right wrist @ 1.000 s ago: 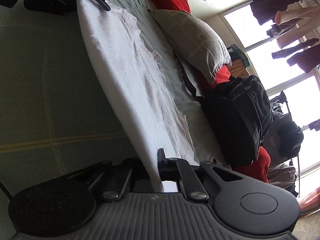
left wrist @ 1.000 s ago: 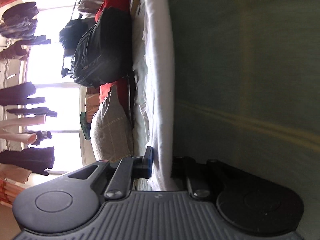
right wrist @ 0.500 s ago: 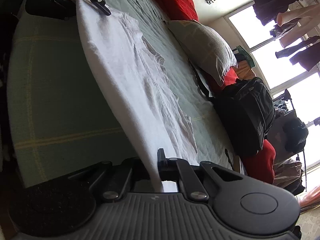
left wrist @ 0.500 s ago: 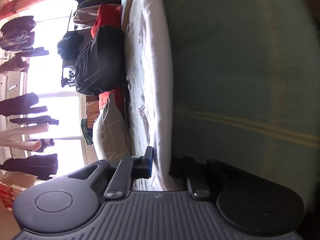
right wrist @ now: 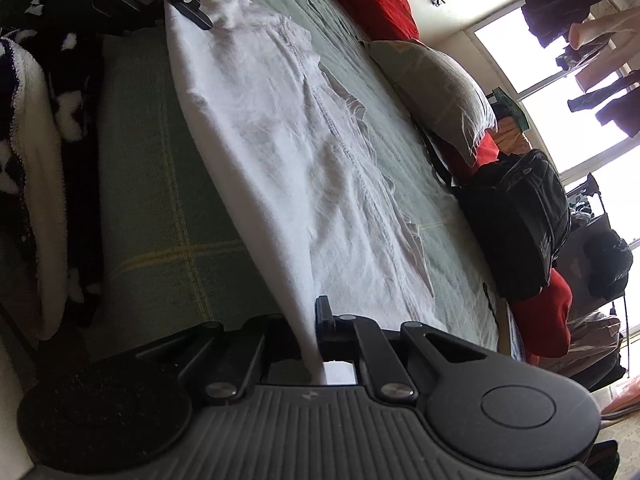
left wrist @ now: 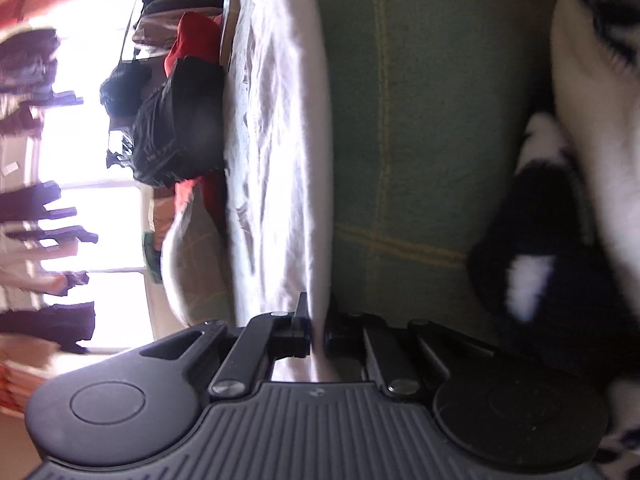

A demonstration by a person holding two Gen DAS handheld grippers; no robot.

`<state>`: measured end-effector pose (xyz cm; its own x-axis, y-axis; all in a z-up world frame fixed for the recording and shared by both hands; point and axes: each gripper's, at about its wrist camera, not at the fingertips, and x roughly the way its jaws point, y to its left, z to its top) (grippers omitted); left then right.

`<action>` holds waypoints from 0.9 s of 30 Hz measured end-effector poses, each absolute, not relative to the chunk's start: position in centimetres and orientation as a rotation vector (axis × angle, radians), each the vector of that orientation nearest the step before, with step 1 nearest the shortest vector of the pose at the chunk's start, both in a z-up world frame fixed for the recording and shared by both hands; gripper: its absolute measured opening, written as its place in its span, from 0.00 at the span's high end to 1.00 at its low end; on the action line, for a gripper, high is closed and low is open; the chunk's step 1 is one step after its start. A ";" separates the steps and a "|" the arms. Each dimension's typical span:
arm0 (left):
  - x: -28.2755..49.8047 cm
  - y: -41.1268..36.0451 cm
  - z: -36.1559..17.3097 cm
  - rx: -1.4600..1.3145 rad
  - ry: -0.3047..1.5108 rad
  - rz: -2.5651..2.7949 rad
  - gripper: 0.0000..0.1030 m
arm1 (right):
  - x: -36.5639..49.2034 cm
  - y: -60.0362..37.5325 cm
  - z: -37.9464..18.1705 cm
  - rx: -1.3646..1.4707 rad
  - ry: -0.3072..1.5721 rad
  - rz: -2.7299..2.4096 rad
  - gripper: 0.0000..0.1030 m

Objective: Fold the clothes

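Right wrist view: white garment (right wrist: pixel 288 152) spread over green checked bedspread (right wrist: pixel 160 216).

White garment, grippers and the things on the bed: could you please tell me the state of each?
White garment: stretched between both grippers, its far part lying on the bed.
Left gripper: shut on the white garment.
Right gripper: shut on the white garment.
Black backpack: on the bed, closed.
Grey pillow: lying on the bed.

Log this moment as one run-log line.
step: fold in progress | left gripper: shut on white garment | right gripper: shut on white garment | garment: edge lifted between both grippers, rest lying on green bedcover
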<state>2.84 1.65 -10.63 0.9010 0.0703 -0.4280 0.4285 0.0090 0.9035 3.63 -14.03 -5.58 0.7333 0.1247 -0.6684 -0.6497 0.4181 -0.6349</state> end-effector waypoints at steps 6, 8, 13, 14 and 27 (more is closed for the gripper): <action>0.9 3.7 -6.2 1.312 0.525 -0.386 0.87 | 2.7 -18.7 -3.0 -0.812 0.668 0.615 0.71; 1.1 4.6 -4.2 1.215 0.546 -0.375 0.87 | 2.5 -21.4 -1.5 -0.668 0.680 0.611 0.57; 5.3 5.7 -1.0 0.963 0.556 -0.265 0.76 | 4.4 -26.7 0.8 -0.261 0.640 0.563 0.45; 6.0 5.6 -0.8 0.891 0.568 -0.265 0.72 | 5.0 -26.9 0.5 -0.205 0.649 0.571 0.44; 4.3 10.4 -3.1 0.225 0.786 -0.211 0.28 | 5.4 -30.0 -4.4 0.126 0.750 0.575 0.35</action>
